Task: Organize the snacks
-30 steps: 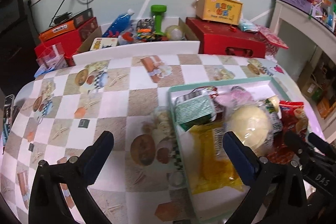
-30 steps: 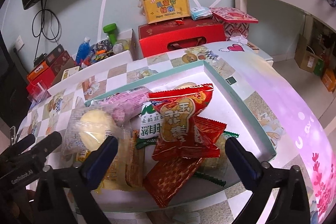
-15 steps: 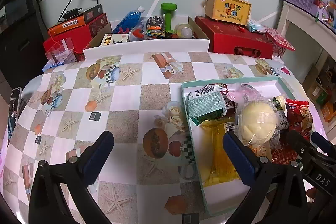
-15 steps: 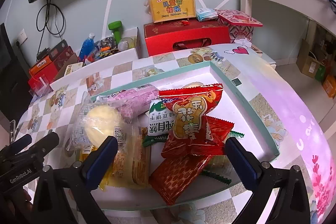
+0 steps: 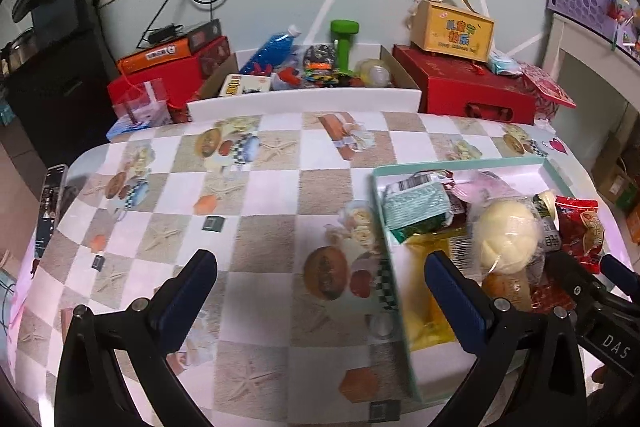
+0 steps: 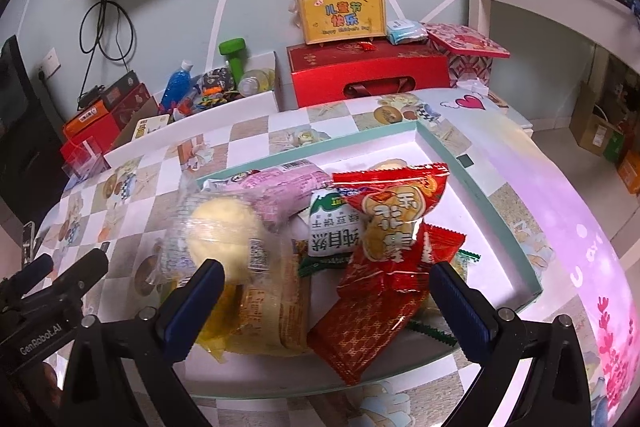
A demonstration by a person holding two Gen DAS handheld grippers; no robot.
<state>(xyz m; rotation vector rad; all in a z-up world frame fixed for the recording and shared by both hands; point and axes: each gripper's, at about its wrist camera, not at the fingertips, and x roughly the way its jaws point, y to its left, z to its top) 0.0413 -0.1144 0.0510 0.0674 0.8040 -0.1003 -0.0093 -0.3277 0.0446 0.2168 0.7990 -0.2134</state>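
Note:
A mint-rimmed white tray (image 6: 476, 187) (image 5: 396, 267) on the table holds a pile of snack packets. Among them are a round yellow bun in clear wrap (image 6: 224, 227) (image 5: 506, 237), a pink packet (image 6: 276, 187), a green and white packet (image 6: 334, 227), a red puffed-snack bag (image 6: 394, 211) (image 5: 580, 227), a red patterned packet (image 6: 364, 323), a green packet (image 5: 416, 209) and a yellow packet (image 5: 436, 291). My right gripper (image 6: 326, 291) hangs open just above the near side of the pile. My left gripper (image 5: 320, 283) is open over the tray's left rim and the bare tablecloth. Neither holds anything.
The table wears a checked cloth with food prints (image 5: 260, 195). Behind it stand a white open box of bottles and toys (image 5: 308, 75), red gift boxes (image 5: 464, 91), a yellow carry box (image 5: 452, 27) and an orange box (image 5: 160, 53). A phone (image 5: 50, 203) lies at the left edge.
Both grippers have drawn back and risen a little, so more of the table and tray shows. The snacks have not moved, and the jaws stay open.

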